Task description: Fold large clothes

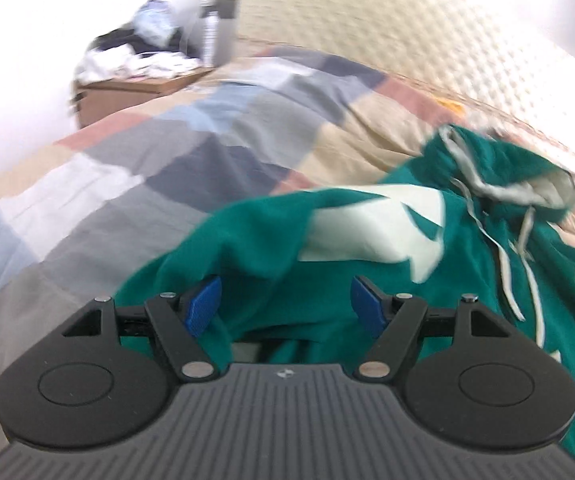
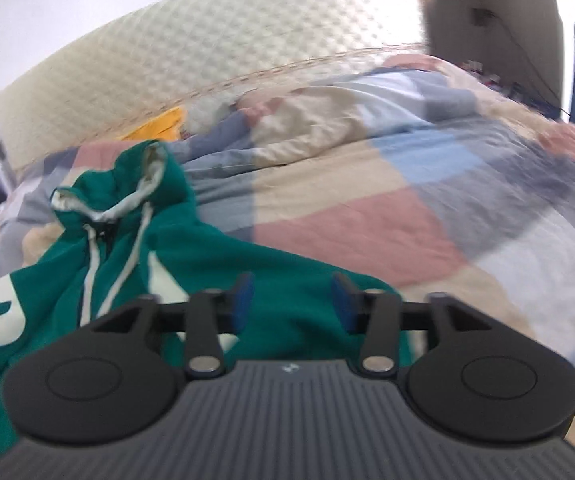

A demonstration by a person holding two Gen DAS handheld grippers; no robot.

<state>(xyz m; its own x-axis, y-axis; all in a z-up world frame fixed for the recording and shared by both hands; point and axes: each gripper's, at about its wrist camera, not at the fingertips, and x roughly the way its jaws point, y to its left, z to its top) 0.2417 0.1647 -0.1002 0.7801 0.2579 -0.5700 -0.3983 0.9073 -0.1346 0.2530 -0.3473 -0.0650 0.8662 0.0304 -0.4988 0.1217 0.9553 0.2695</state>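
I am looking at a big green hoodie (image 1: 367,240) lying in a messy heap on the patchwork quilt (image 1: 127,168) of the bed. From the hoodie, the padded headboard (image 2: 207,60) is just past the hood end, and a box piled with other clothes (image 1: 139,64) sits well off to the far side. My left gripper (image 1: 285,304) is right over the near edge of the hoodie with its blue pads wide apart; green cloth lies between and under them, but they are not pinching it. My right gripper (image 2: 292,304) is over the other side of the hoodie, near its edge, and its pads are wide apart too, holding nothing. I think the hoodie is soft, thick and floppy, so it will sag and bunch when I lift it. It looks a bit heavy for cloth, but not slippery and it cannot break. The white strings (image 2: 127,248) near the hood (image 2: 127,176) could catch on things. I would grab it at the two shoulder seams or the bottom hem corners, and pinch a good thick bit.
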